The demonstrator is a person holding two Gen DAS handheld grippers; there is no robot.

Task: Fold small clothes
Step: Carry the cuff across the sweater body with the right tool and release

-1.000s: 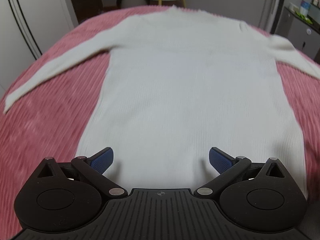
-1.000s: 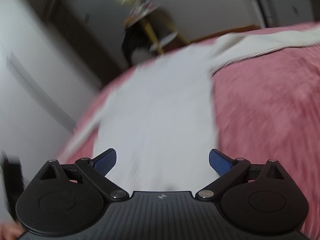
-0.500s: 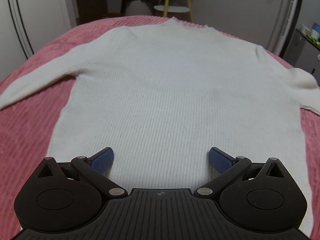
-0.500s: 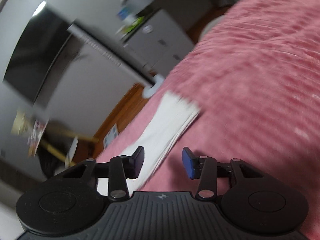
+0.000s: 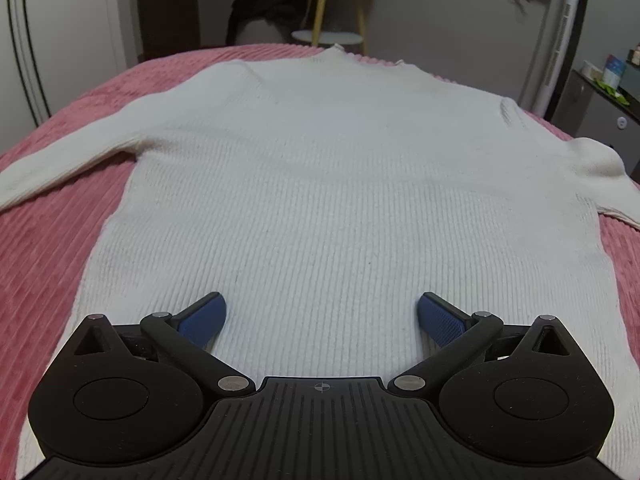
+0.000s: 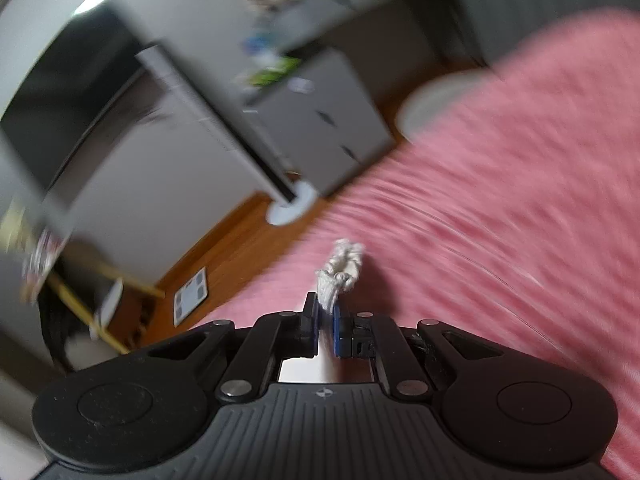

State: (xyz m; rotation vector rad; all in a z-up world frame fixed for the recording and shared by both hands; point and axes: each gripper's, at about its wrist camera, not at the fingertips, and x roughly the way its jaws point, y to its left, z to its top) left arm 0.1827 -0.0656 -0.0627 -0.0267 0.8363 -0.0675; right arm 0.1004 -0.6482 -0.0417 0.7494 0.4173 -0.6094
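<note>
The left gripper (image 5: pixel 322 316), black with blue ribbed pads, points down at a slant and its jaws stand wide apart, with nothing pressed between them. The right gripper (image 6: pixel 326 320), of the same kind, has just been closing, and its blue pads (image 6: pixel 339 330) now pinch a bunched white knitted cuff (image 6: pixel 340 270).

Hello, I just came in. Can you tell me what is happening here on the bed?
A person with a gripper in each hand is starting to fold a white sweater spread flat on a pink bedspread. The right gripper has just been closing its jaws and now pinches the sleeve end, which bunches out between them. The left gripper hovers over the lower part of the sweater with jaws wide open, gripping nothing.
</note>
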